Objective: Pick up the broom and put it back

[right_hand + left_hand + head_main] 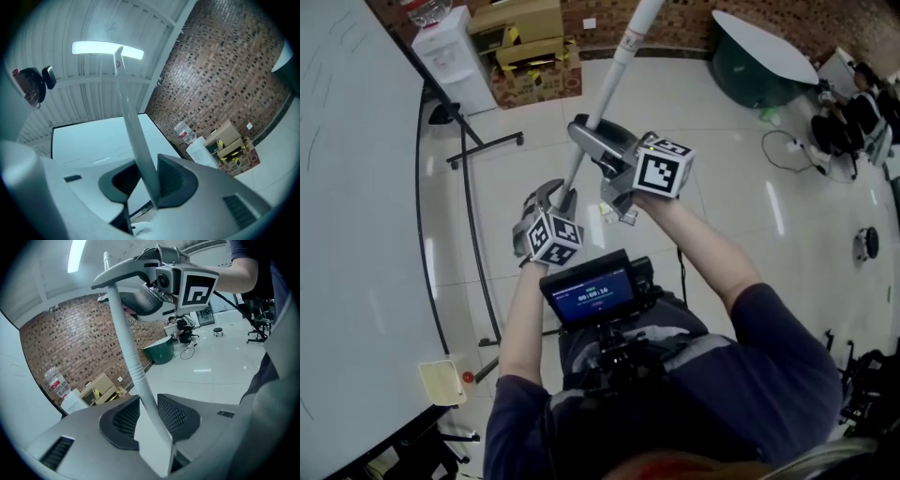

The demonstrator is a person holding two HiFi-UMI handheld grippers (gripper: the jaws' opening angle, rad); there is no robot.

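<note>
White tiled floor [750, 187] spreads under us in the head view, where the broom [619, 66] slants up between our hands. Our left gripper view shows the left gripper [149, 413] with jaws apart, loose around the broom. Our right gripper view shows the right gripper [147, 176] clamped on the broom, a brick wall [225, 70] behind

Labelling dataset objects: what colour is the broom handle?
The broom handle is white, with a ribbed band partway along; clearest in the left gripper view.
</note>
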